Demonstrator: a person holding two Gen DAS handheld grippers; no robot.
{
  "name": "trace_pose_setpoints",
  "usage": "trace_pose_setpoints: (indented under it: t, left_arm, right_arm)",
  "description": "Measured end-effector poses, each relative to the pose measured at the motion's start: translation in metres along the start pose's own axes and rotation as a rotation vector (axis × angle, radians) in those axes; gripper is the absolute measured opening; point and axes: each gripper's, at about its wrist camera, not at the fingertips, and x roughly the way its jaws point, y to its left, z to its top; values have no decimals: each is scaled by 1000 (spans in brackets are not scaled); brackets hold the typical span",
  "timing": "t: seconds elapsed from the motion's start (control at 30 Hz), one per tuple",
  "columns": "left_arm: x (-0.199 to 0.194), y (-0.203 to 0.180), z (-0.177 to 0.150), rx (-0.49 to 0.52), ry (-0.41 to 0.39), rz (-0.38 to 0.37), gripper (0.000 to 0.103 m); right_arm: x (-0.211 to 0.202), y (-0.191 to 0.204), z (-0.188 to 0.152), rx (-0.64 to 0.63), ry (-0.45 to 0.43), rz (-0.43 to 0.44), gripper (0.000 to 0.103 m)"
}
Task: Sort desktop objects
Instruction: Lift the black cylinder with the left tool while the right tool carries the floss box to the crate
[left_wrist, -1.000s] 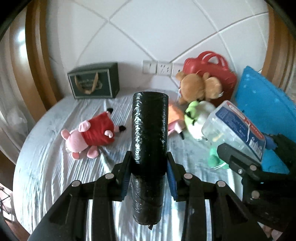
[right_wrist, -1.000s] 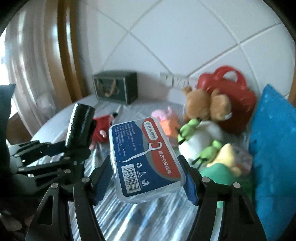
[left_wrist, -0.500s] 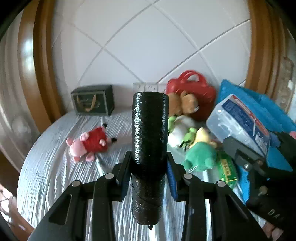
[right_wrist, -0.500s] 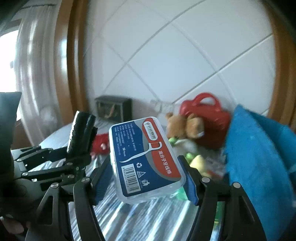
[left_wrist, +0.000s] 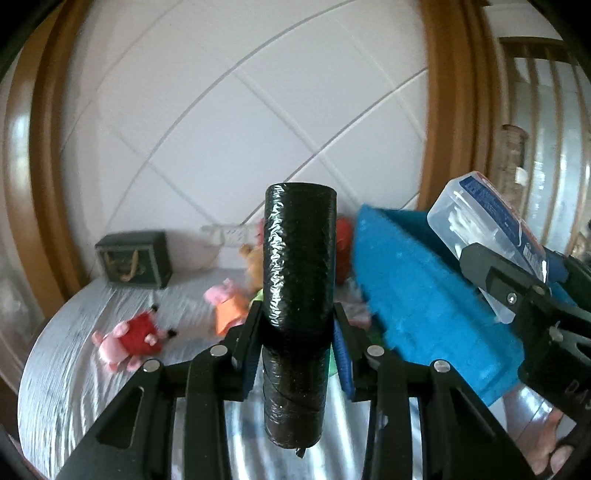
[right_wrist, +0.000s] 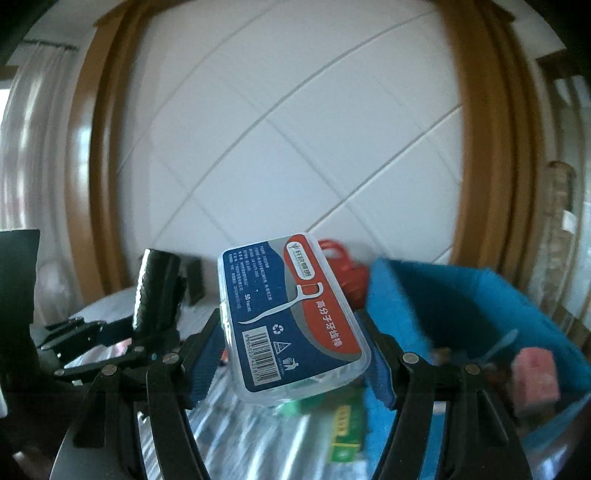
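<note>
A black wrapped roll (left_wrist: 299, 277) stands upright between the fingers of my left gripper (left_wrist: 297, 326), which is shut on its lower half. My right gripper (right_wrist: 291, 345) is shut on a clear floss-pick box (right_wrist: 291, 317) with a blue and red label, tilted upward. In the left wrist view that box (left_wrist: 480, 225) hangs at the right, above a blue felt bin (left_wrist: 424, 295). The right wrist view shows the roll (right_wrist: 159, 291) at the left and the blue bin (right_wrist: 461, 306) at the right, open, with a pink block (right_wrist: 535, 376) inside.
On the round table's grey cloth (left_wrist: 74, 369) lie a red-dressed pig plush (left_wrist: 133, 339) and an orange-dressed one (left_wrist: 229, 302). A dark green box (left_wrist: 136, 262) stands at the wall. A red bag (right_wrist: 340, 266) sits behind the bin, a green packet (right_wrist: 343, 432) below the floss box.
Both grippers have risen and swung right with their loads. The plush toys have slid left and lower in view, and the blue bin now fills the right side. Neither grip has changed.
</note>
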Motion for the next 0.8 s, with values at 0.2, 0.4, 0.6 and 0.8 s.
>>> trace_pose_setpoints:
  t: [0.2,0.4,0.6,0.8]
  left_arm:
    - [-8,-92,26,32,-86,-60,34]
    - [-2,-196,46,43,-154,-84,34]
    - [19,-284,46,72,-115,-87,34]
    - [68,-326,20,127,48,-39,34]
  right_arm:
    - [-32,-89,6,34,-61,-80,68]
    - [-54,-201,2,22,-77,-110,68]
    - [-49,-301,-19,63,-2,-140,68]
    - [-35,-350,-53,123,67,-100,68]
